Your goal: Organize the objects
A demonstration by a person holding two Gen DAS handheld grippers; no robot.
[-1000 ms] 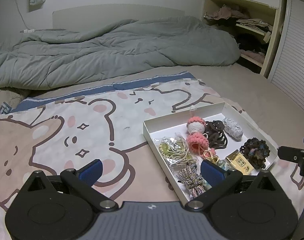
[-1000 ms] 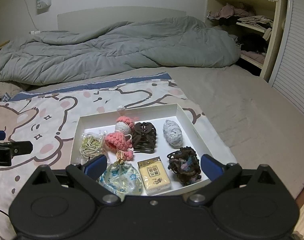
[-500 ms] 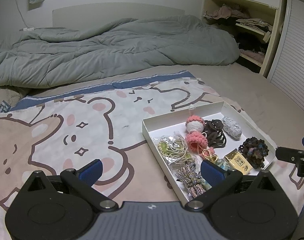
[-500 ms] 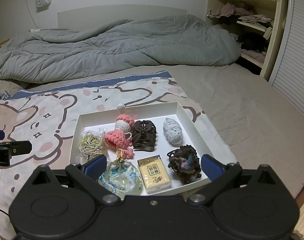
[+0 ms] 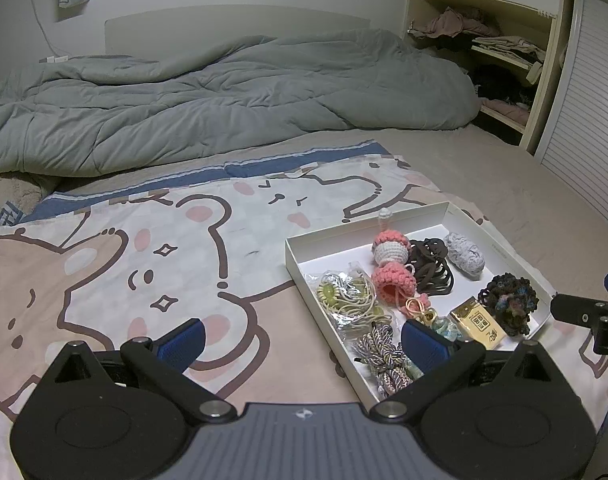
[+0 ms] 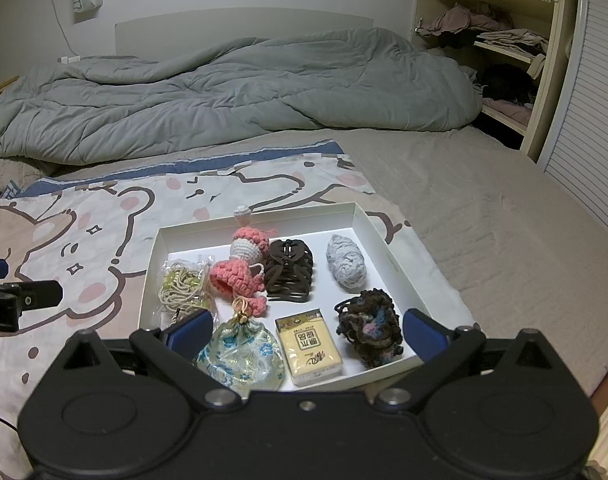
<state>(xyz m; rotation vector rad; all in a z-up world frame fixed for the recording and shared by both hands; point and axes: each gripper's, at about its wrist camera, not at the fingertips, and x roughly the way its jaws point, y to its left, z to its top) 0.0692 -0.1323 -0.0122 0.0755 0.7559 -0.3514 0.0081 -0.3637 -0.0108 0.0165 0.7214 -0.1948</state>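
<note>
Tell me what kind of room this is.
A bedroom, most likely: a rumpled grey duvet lies on a bed with a headboard, and open shelves hold folded clothes.

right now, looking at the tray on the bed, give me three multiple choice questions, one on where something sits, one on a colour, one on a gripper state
1. In the right wrist view, what lies directly right of the brown hair claw in the white tray?
A. the grey yarn scrunchie
B. the tissue pack
C. the floral pouch

2. What colour is the tissue pack?
A. blue
B. yellow
C. red

3. How is the right gripper standing?
A. shut on the pouch
B. shut on nothing
C. open, holding nothing

Answers:
1. A, the grey yarn scrunchie sits just right of the claw in the far row.
2. B, its wrapper is pale yellow with dark print.
3. C, its blue pads stand wide apart with the floral pouch and pack merely visible between them.
</note>
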